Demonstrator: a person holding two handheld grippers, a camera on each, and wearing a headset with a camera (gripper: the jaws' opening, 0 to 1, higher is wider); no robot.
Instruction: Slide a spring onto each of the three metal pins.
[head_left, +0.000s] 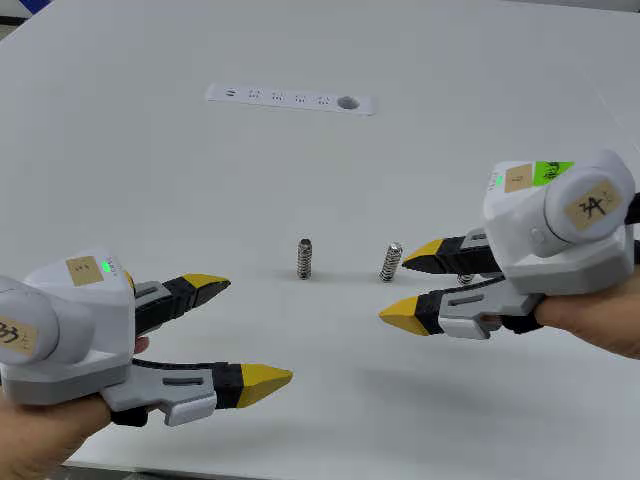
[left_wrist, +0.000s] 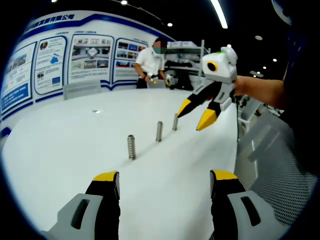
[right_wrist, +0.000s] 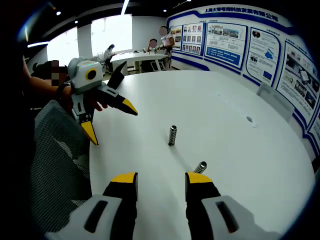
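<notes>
The left gripper sits low at the lower left of the head view. Its jaws point toward the frame's right and are spread wide on nothing, and a hand holds its body from below. The right gripper reaches in from the right edge, higher in the frame, with its jaws pointing left. They too are parted and empty (the gap is the narrower of the two). The table is broad and white, with a power strip near the top centre. The gripper views show a hall with poster boards on the wall, ceiling lights, a person standing at the back and a mesh chair at the table's edge. Three springs stand on end in a row at mid-table. In the head view the first spring is at frame centre, well apart from both grippers. The second spring leans a little, just left of the right gripper's upper tip. The third spring is partly hidden behind that gripper's jaws. In the right gripper view one spring stands just above the right-hand jaw tip.
</notes>
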